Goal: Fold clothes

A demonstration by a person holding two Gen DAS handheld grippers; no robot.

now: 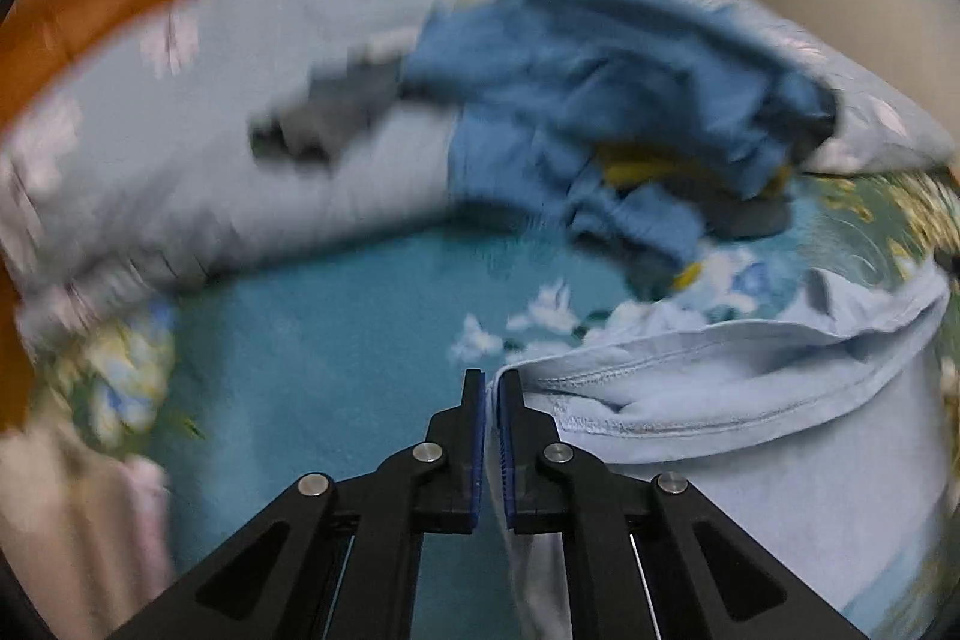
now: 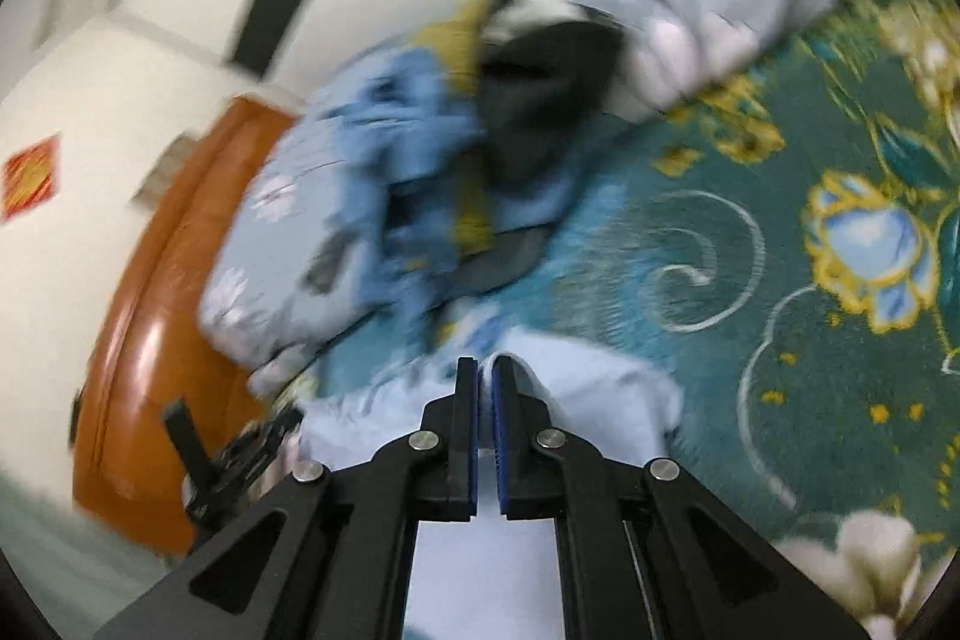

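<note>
Pale-blue garment (image 1: 750, 436) lies on teal floral bedspread (image 1: 336, 340). Left gripper (image 1: 491, 388) jaws clamped on its hem edge; right gripper (image 2: 485, 376) jaws clamped on the same cloth. Heap of blue clothes (image 1: 600, 100) at 1 o'clock, on pillows (image 1: 180, 160).

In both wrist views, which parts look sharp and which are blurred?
Left wrist view: the left tool and the pale blue garment are sharp; the clothes pile is smeared. Right wrist view: the right tool is sharp, the pile blurred.
</note>
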